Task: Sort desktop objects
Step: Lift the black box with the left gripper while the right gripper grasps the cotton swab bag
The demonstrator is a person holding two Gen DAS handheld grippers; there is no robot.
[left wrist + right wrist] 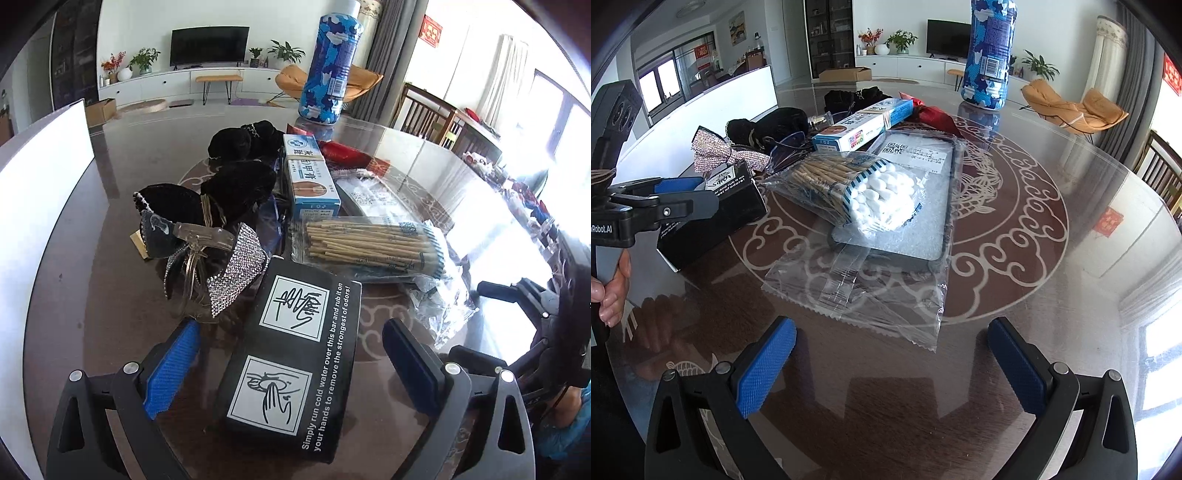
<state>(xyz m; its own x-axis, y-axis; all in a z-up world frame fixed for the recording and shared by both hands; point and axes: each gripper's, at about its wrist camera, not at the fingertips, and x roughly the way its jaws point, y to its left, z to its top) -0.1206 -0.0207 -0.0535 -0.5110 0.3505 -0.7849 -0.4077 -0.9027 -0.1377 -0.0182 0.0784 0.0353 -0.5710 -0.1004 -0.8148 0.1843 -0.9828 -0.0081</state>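
A black box with hand-washing pictures (291, 365) lies on the glass table between the open fingers of my left gripper (291, 365); the pads stand apart from its sides. It also shows in the right wrist view (713, 218), with the left gripper (683, 195) around it. A pack of cotton swabs (369, 243) (864, 188), a blue-white medicine box (310, 173) (864, 125), a rhinestone bow clip (218, 258) (724, 155) and black velvet pouches (236, 184) lie in a pile. My right gripper (892, 365) is open and empty above the table, near a clear plastic bag (879, 295).
A tall blue camouflage bottle (330, 70) (990, 55) stands at the far side. A phone case in packaging (916, 192) lies under the swabs. A red cloth (934, 114) lies behind the medicine box. A white board (40, 192) stands along the left edge.
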